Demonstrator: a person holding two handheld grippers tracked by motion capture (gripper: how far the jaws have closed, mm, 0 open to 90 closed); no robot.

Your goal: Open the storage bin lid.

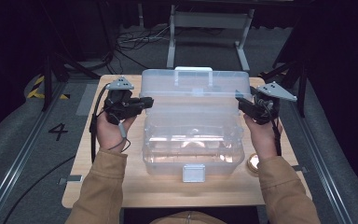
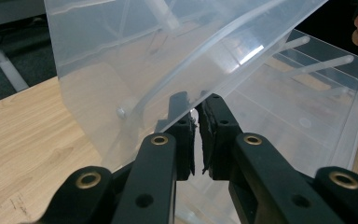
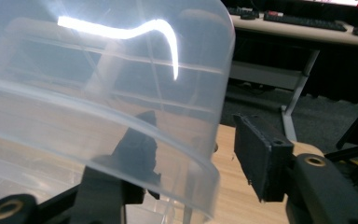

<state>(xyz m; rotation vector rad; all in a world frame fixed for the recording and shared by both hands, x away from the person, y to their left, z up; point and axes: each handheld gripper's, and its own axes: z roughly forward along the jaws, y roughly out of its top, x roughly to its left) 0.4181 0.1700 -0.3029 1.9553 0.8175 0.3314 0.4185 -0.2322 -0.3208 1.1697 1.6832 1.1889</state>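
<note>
At the box [image 1: 193, 154] in the middle of the table [image 1: 88, 186], your left gripper [image 2: 196, 122] pinches the raised lid [image 1: 196, 86] by its left edge while your right gripper [image 3: 193, 161] straddles the right edge unclamped, so opening looks nearly finished.

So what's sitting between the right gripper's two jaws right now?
The rim of the clear box lid passes between the jaws of the right gripper, which stand apart in the right gripper view.

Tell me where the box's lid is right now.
High view: the lid stands raised at the box's far edge, mid-table, between the left gripper and right gripper.
</note>
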